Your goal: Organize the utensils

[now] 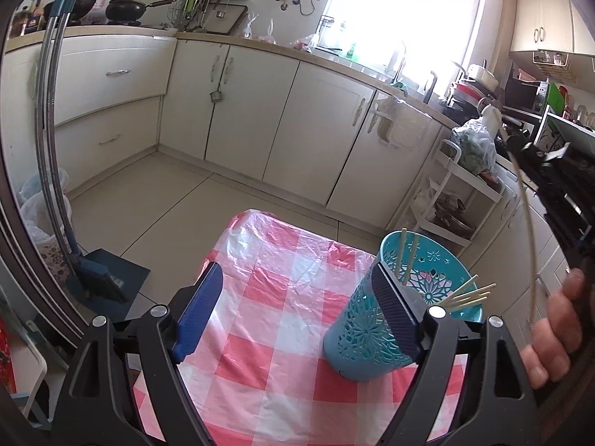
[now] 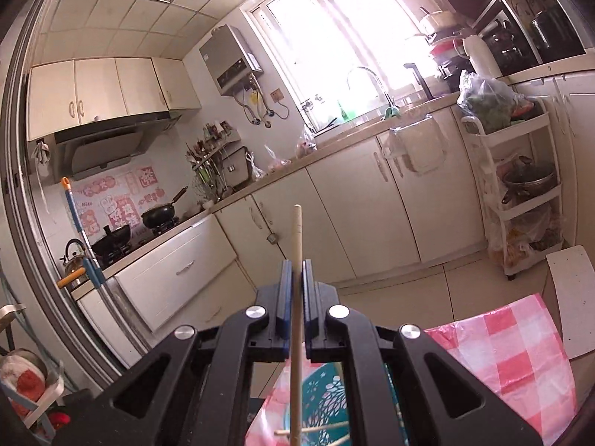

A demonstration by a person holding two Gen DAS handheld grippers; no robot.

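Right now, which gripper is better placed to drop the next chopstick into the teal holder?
Right. The right gripper is already shut on a chopstick, raised above the teal holder. The left gripper is open, empty, beside the holder.

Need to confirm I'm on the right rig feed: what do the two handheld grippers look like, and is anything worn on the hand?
Both grippers match: the left gripper and right gripper have matte black angular arms with triangular cut-outs, round silver pivot bolts and flat ribbed dark blue pads. No cables or markings show. The hand is bare, with no glove or sleeve visible.
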